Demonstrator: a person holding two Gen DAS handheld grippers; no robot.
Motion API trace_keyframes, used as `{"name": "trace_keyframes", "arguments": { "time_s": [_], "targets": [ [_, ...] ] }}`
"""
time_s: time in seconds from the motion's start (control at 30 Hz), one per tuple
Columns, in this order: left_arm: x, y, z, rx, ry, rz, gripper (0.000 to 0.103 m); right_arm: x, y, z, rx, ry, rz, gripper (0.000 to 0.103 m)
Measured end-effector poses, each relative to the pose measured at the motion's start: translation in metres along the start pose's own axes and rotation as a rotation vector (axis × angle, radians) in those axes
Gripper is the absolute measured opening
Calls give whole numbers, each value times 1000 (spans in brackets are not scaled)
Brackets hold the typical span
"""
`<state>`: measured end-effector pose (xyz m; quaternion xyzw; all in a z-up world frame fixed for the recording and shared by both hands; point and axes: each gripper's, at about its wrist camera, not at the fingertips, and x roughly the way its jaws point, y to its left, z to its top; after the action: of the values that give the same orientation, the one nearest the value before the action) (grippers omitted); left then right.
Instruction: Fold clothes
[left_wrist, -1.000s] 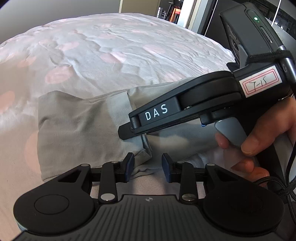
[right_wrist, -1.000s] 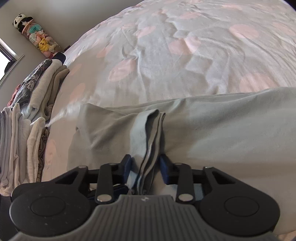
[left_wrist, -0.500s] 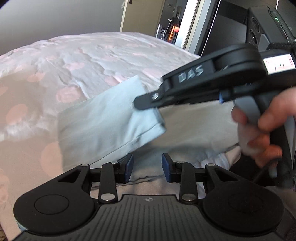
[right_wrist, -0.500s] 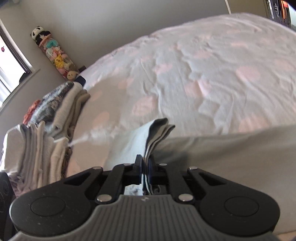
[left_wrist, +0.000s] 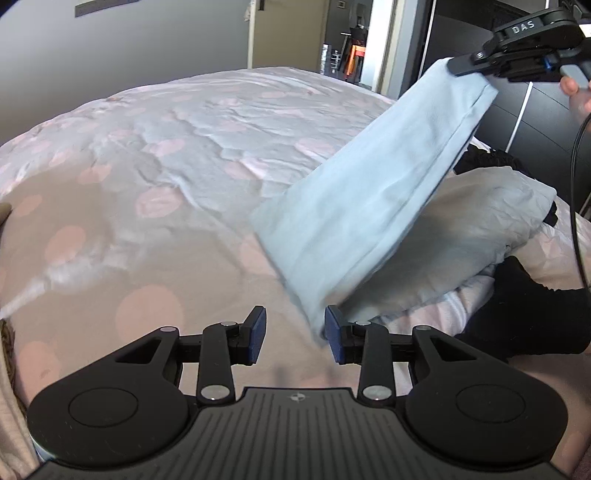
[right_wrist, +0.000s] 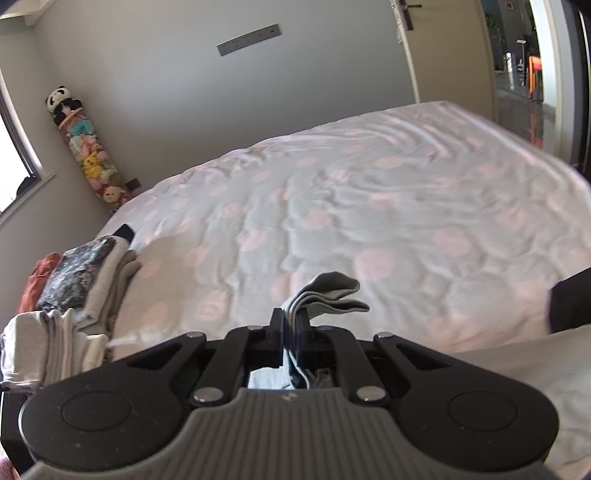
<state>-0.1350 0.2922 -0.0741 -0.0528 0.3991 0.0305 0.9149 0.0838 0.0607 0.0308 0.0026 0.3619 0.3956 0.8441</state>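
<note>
Left tongs gape in the left wrist view, jaws opening with nothing pinched; the pale blue garment, lying flat a second ago, now hangs from the right tongs high above the bed, its lower edge brushing one blue pad. Right wrist view: right tongs clench the garment's bunched layers, now lifted well clear of the bed. Judging by that, it is being carried toward the folded stack.

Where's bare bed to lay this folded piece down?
Free: the broad middle of the bedspread, from the folded stack across to the doorway side. Crowded: that stack at the left edge, and the crumpled clothes beside the lifted garment.
</note>
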Motion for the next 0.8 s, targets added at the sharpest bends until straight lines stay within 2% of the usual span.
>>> {"name": "trace_keyframes", "arguments": {
  "time_s": [0.2,0.4,0.63,0.8],
  "targets": [
    [19,-23,18,26,19,17,33,-50,-63,25,-52,-9,-133,7],
    [39,-48,40,65,39,-3,33,-80,-125,32,-60,11,-256,7],
    [69,-71,61,70,80,-22,33,-104,-191,13,-6,39,-349,7],
    [90,-80,71,3,112,-65,33,-91,-239,-11,27,83,-396,7]
  ]
}}
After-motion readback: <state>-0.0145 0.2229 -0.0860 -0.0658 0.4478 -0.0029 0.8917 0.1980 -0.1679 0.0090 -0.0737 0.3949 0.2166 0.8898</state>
